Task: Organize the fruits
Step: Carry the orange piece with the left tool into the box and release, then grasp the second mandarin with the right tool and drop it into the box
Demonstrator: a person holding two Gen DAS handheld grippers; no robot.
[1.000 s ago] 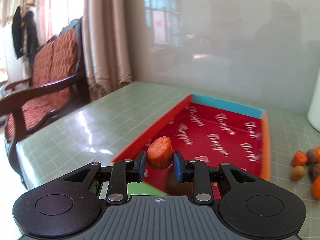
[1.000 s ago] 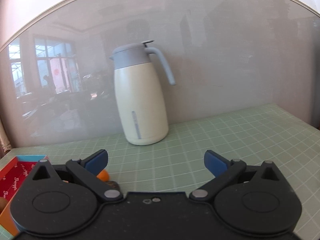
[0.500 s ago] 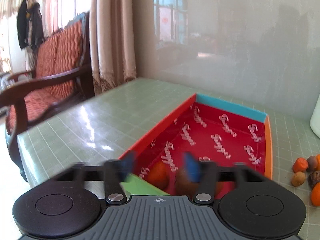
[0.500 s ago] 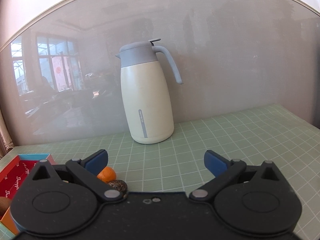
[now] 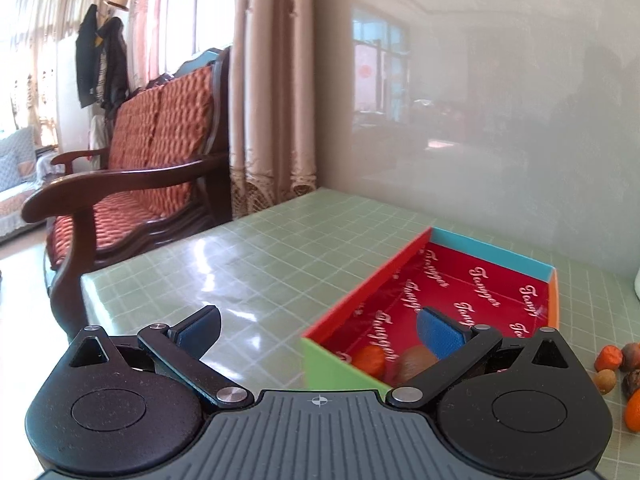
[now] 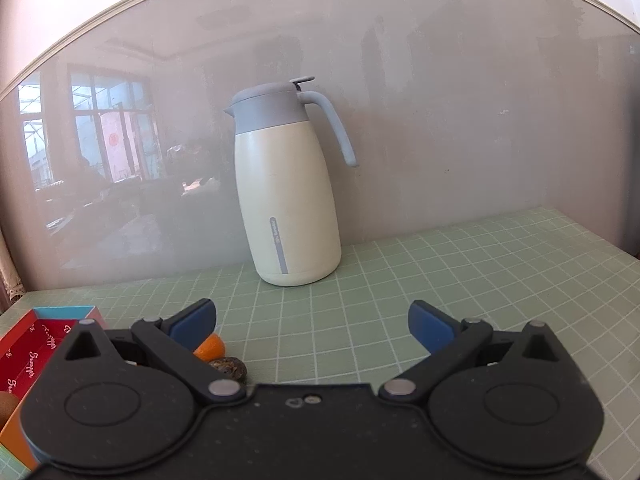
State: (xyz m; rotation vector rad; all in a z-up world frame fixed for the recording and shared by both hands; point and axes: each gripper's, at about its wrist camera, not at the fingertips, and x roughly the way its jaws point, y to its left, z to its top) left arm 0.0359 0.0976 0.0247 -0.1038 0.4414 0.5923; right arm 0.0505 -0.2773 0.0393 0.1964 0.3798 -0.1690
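Observation:
A red-lined box with coloured walls lies on the green grid table. An orange fruit and a brown fruit lie in its near corner. My left gripper is open and empty above the box's near left corner. Several loose fruits lie on the table to the right of the box. My right gripper is open and empty above the table; an orange fruit and a dark nut lie by its left finger. The box shows at the left edge.
A cream thermos jug stands at the back against the wall. A wooden armchair with red cushions stands beyond the table's left edge, near curtains.
My left gripper has opened and let go of the orange fruit, which now lies in the box. The left gripper has pulled back and to the left. The right gripper has shifted slightly.

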